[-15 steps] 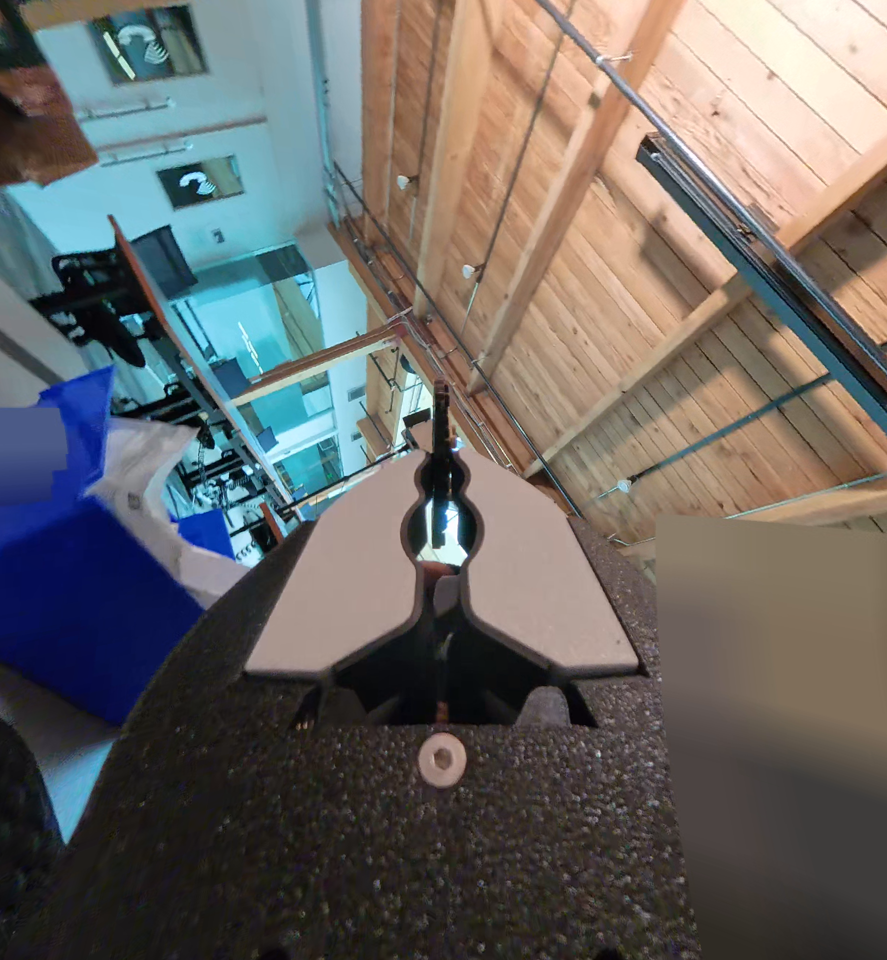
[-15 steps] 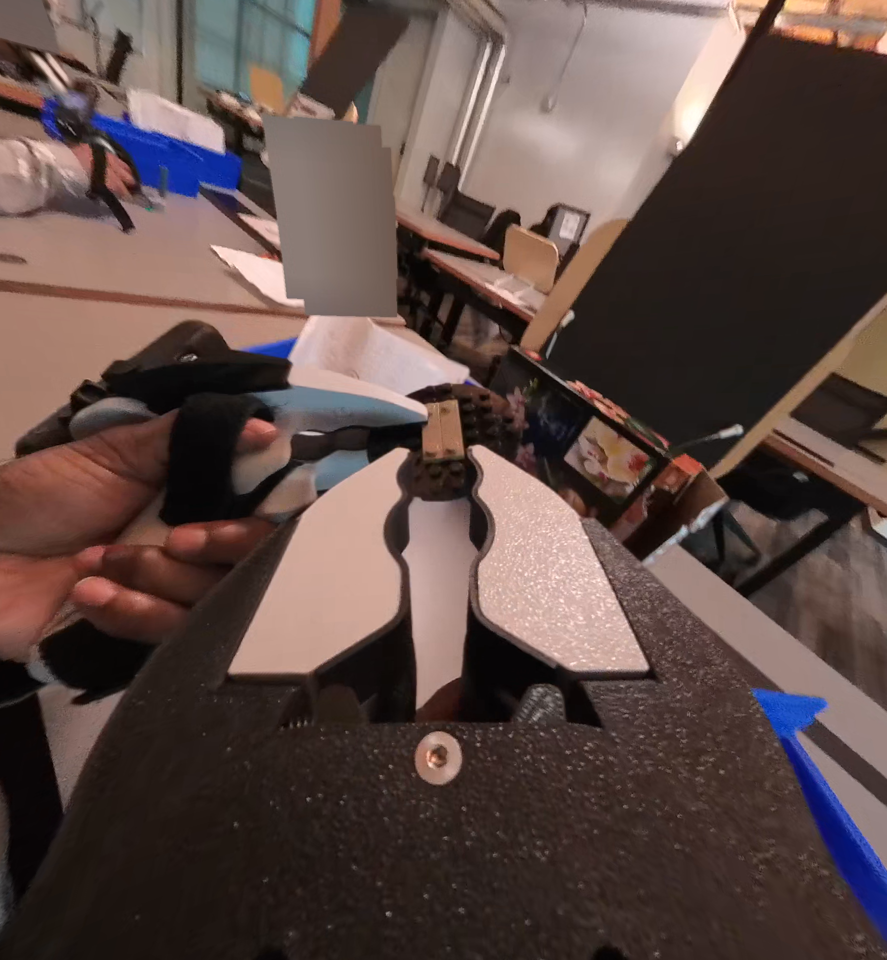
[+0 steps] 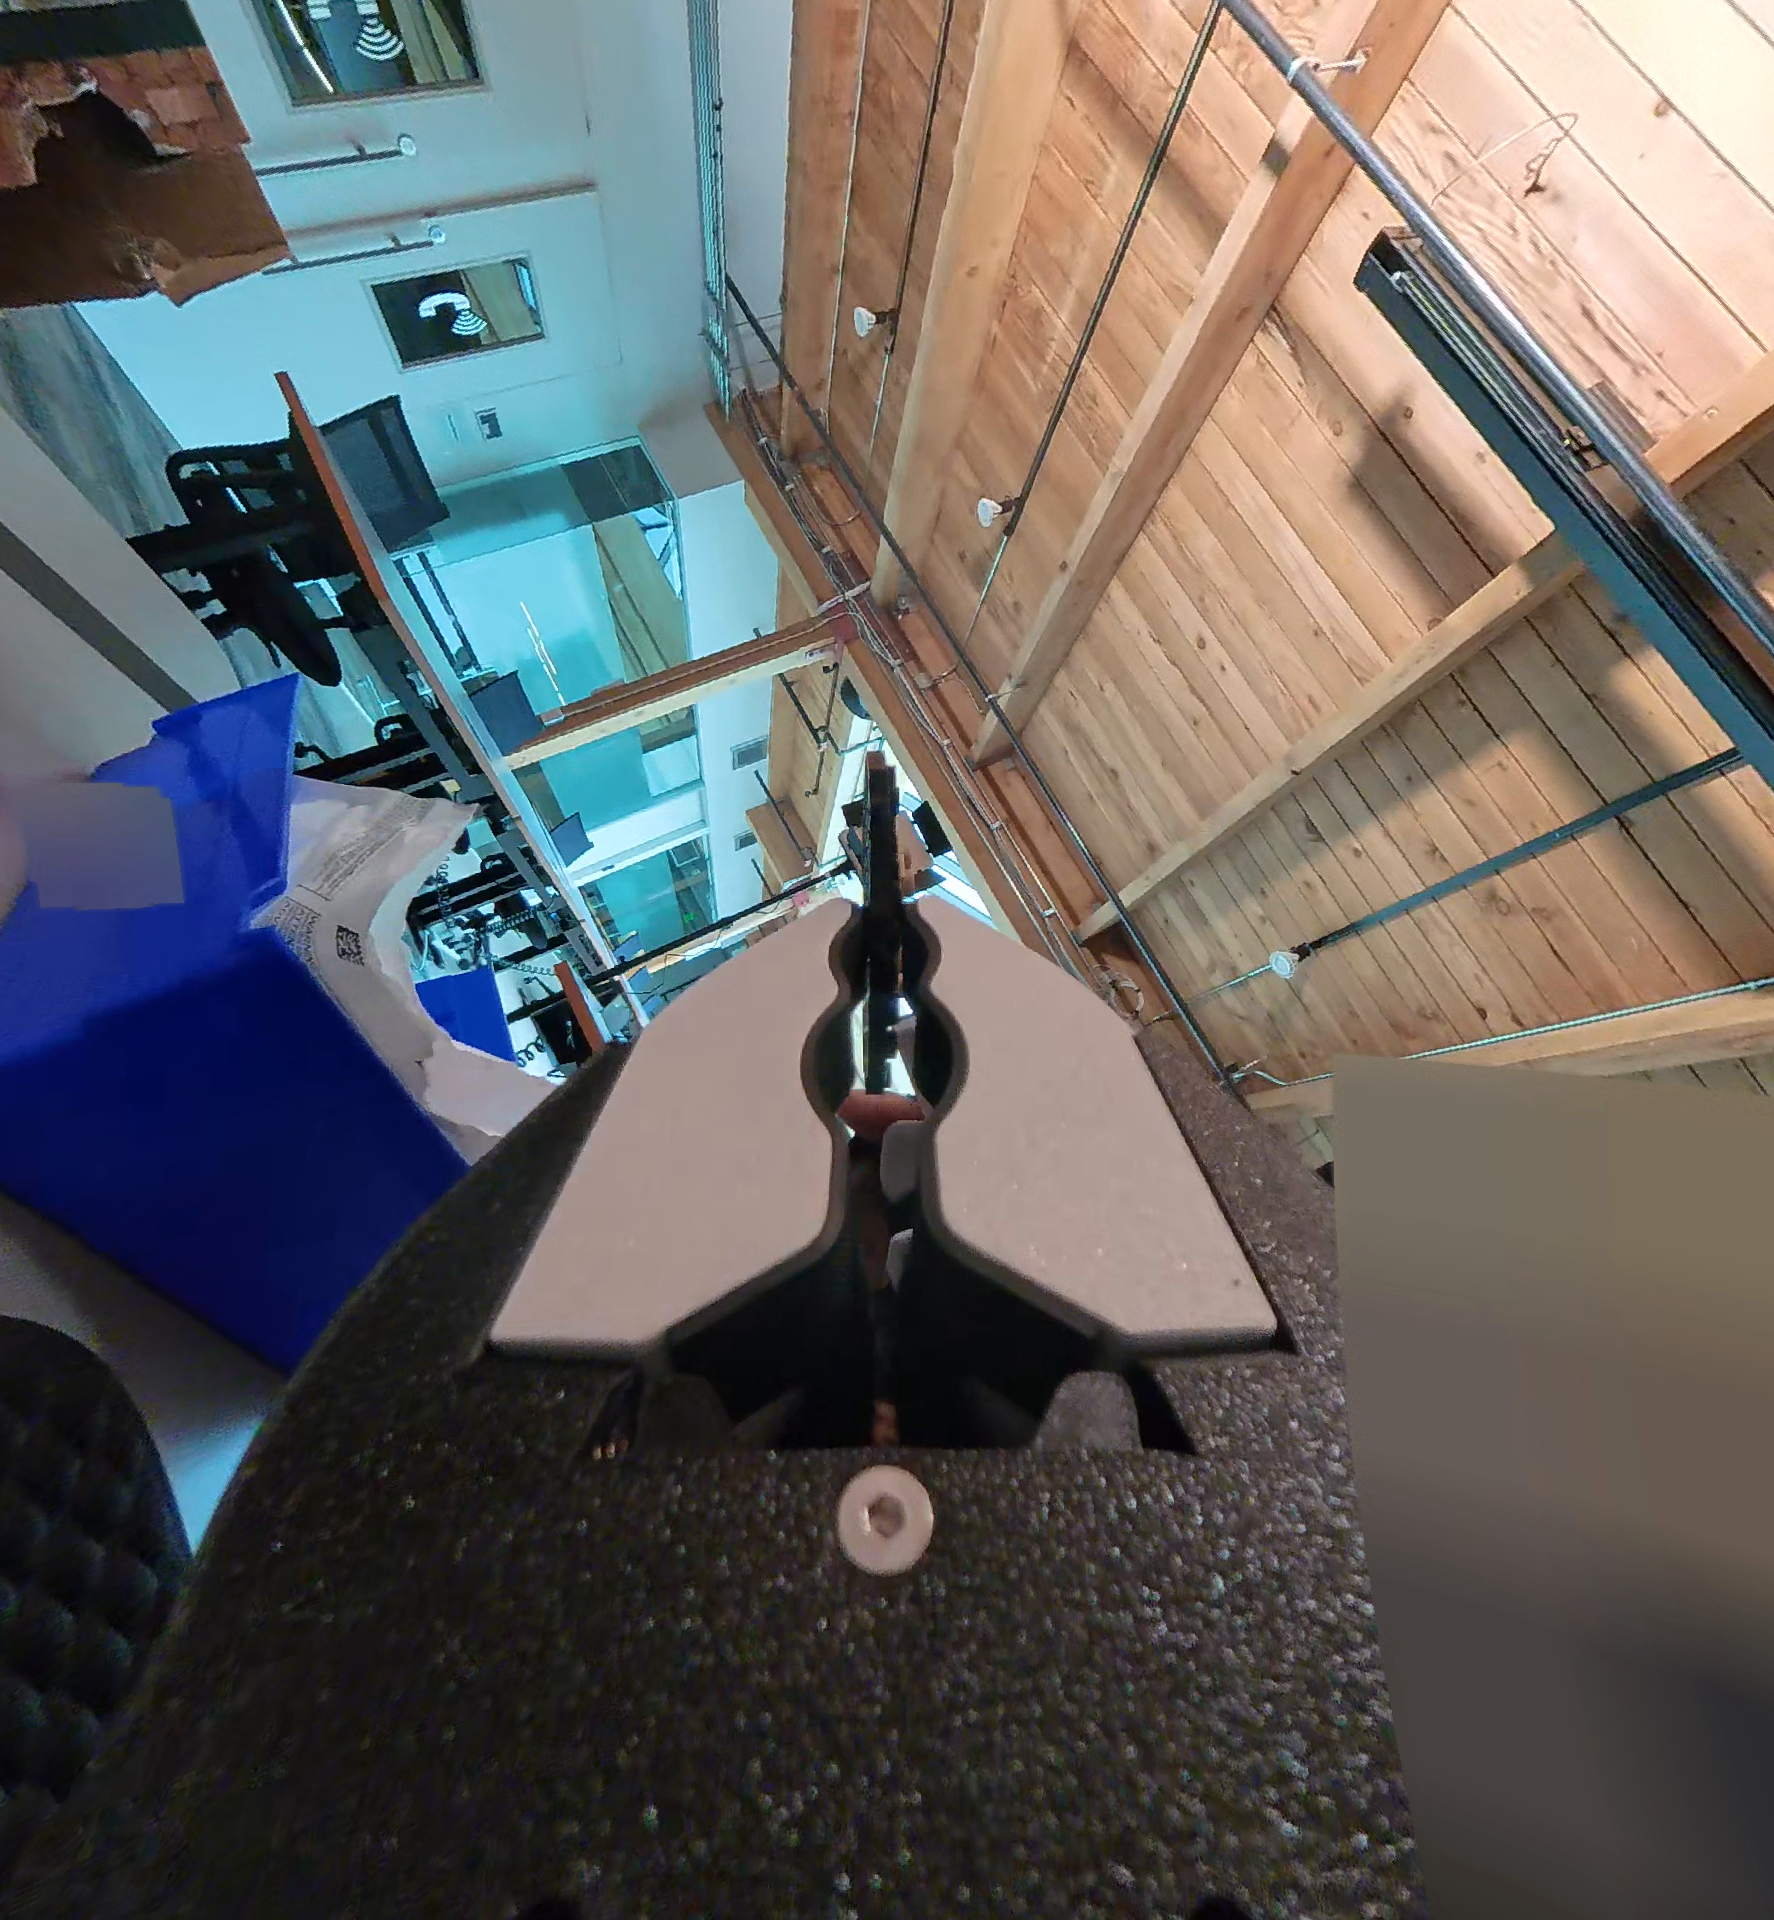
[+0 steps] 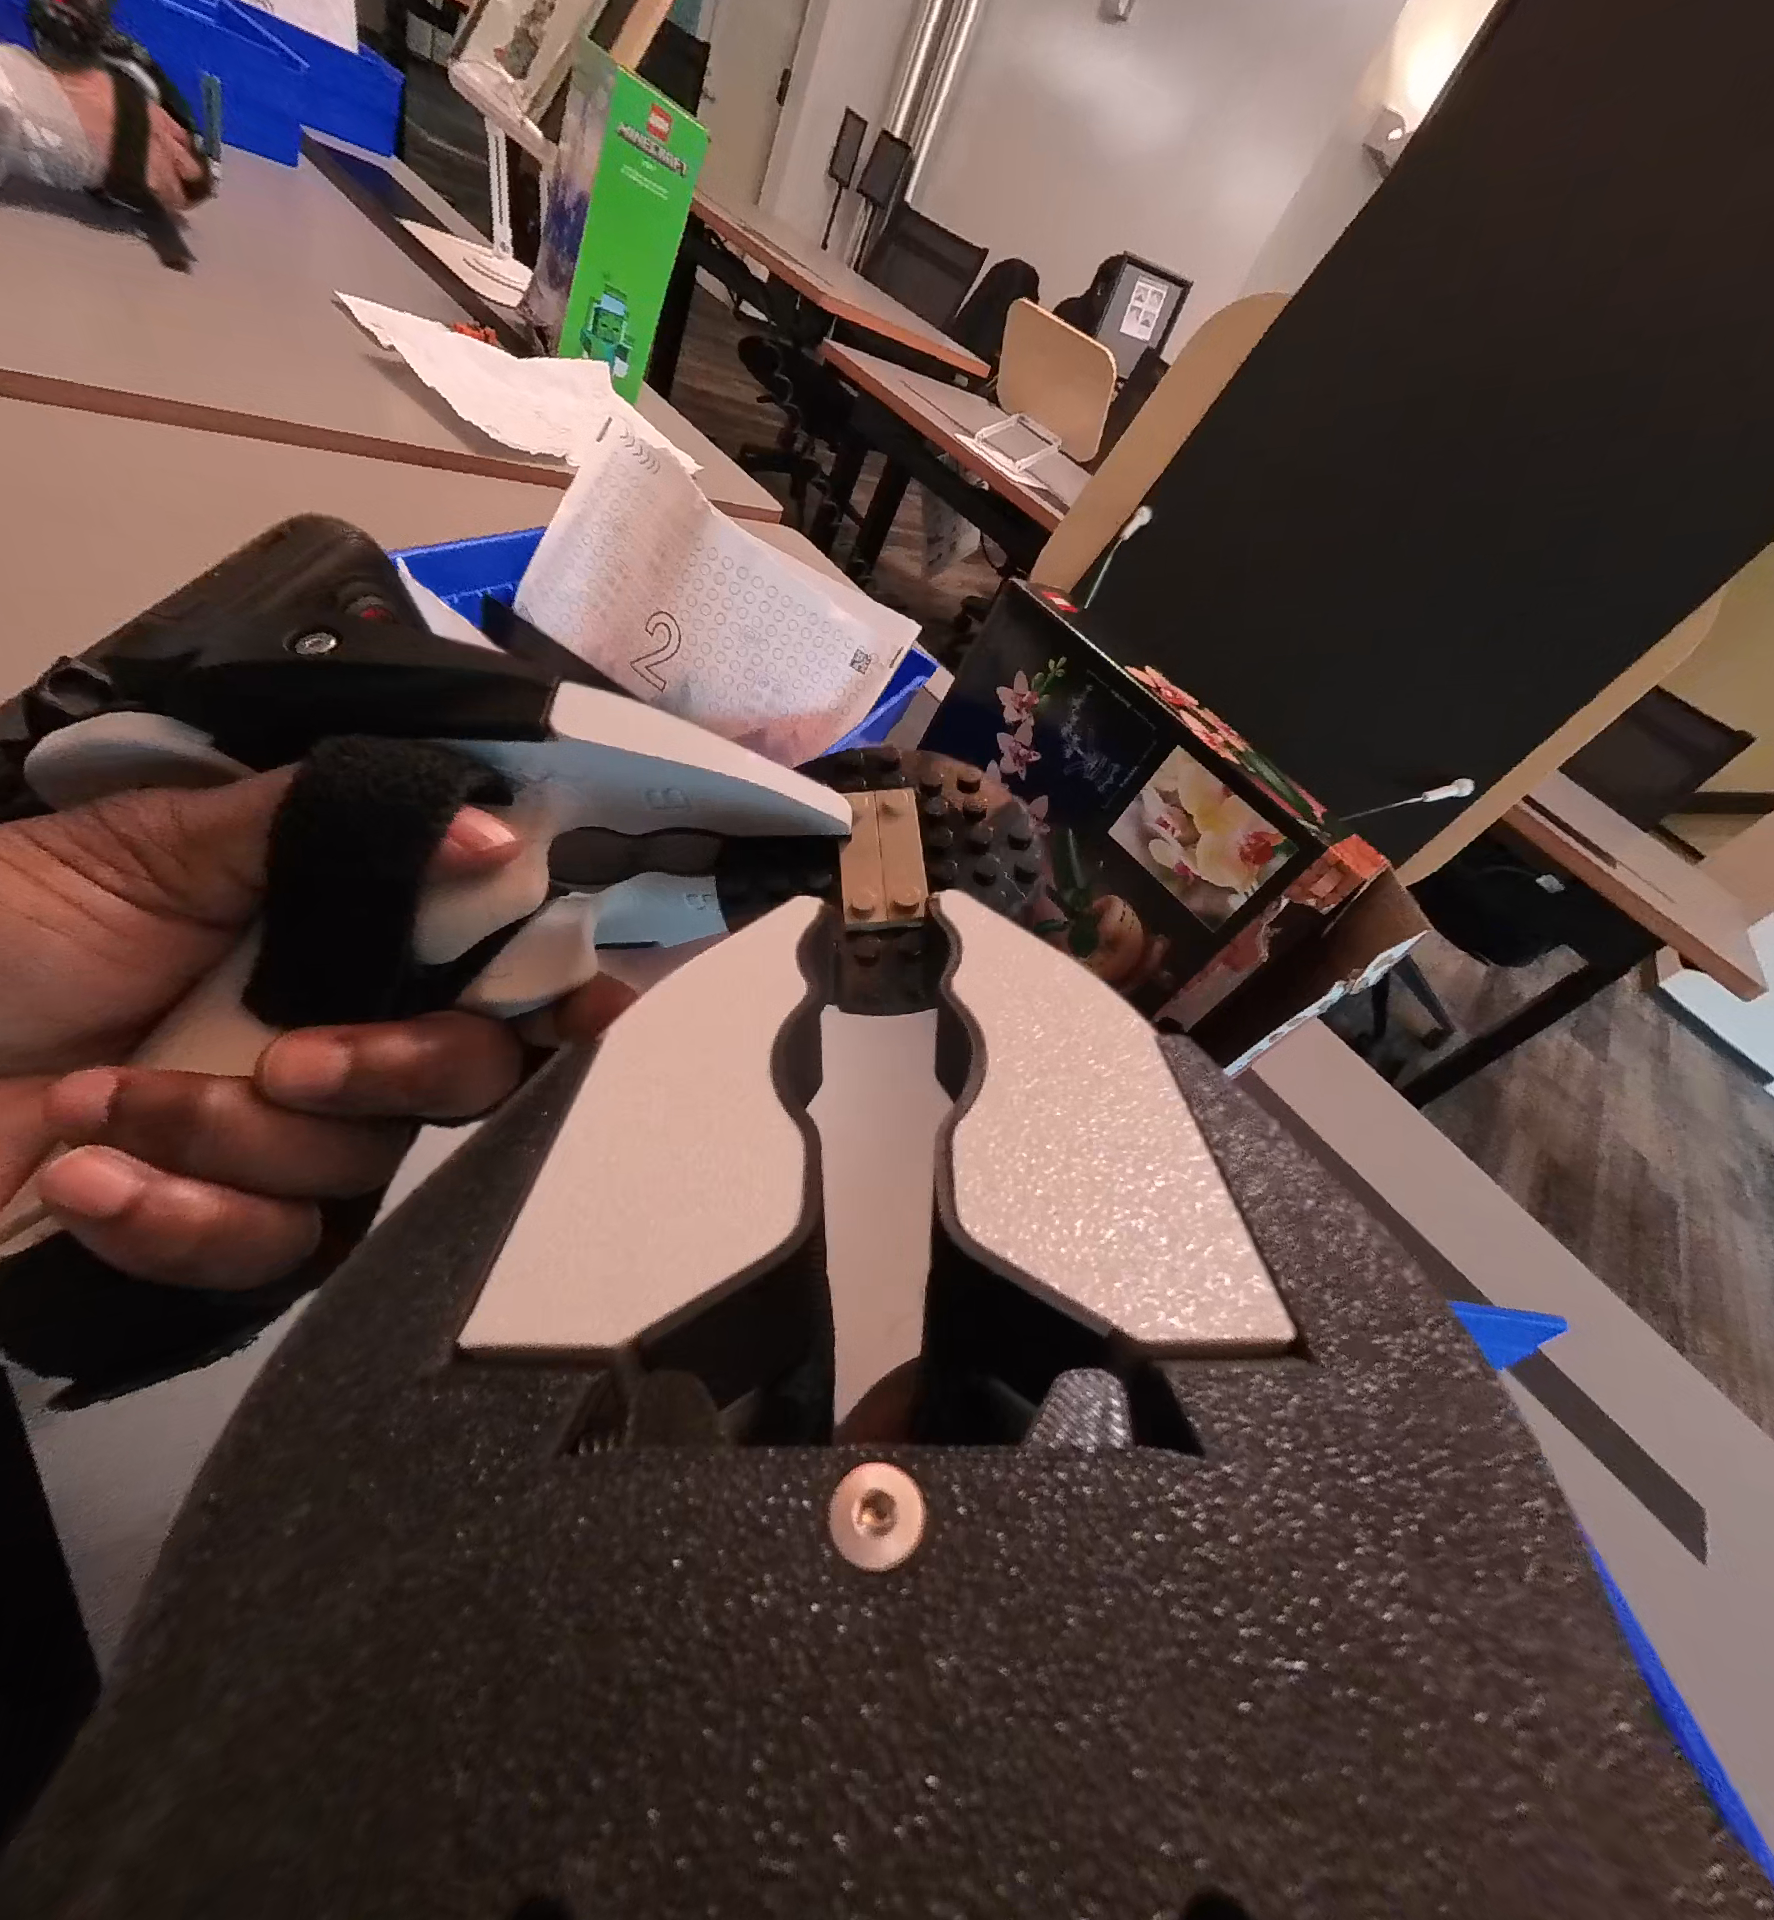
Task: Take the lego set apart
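Black studded lego plate (image 4: 888, 831) with tan tiles sits pinched edge-on by the left tool (image 3: 881, 914); the right tool (image 4: 883, 914) pinches its near end.

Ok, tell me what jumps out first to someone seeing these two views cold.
In the right wrist view, the dark lego piece with tan plates sits mid-frame, pinched by both the right gripper and the left gripper, which a hand holds at the left. The left wrist view points up at a wooden ceiling, with a blue bin at the left.
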The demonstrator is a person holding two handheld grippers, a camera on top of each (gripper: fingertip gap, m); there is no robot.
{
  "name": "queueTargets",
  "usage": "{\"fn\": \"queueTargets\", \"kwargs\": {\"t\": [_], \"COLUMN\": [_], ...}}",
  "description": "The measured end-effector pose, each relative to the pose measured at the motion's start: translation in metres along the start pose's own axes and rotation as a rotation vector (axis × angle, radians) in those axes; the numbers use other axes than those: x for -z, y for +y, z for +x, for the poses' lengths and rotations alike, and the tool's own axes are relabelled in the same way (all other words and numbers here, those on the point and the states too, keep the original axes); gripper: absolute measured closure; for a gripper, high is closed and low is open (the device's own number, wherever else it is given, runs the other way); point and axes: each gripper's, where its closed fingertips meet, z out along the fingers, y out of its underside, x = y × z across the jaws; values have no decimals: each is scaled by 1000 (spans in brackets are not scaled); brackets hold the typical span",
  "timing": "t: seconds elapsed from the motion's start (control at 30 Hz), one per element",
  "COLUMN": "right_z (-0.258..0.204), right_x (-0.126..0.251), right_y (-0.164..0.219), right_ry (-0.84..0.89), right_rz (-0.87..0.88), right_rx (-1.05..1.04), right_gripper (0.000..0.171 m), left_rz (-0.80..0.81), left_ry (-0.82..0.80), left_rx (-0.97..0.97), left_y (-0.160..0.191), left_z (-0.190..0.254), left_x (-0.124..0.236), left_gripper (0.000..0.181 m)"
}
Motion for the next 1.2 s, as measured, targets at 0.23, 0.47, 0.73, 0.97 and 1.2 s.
{"fn": "queueTargets", "kwargs": {"t": [0.23,0.47,0.73,0.97,1.2], "right_z": [0,0,0,-1,-5], "right_x": [3,4,5,13,28], "right_y": [-10,-12,-13,-19,-35], "right_ry": [16,15,-3,8,44], "right_rz": [68,75,87,107,153], "right_rx": [49,52,29,97,207], "right_gripper": [153,153,155,155,155], "left_rz": [-7,-16,-14,-23,-52], "left_ry": [21,34,41,68,154], "left_rx": [-65,-87,-106,-149,-175], "left_y": [1,4,5,8,16], "left_z": [9,14,17,27,47], "left_x": [0,0,0,0,2], "left_gripper": [176,176,176,176,176]}}
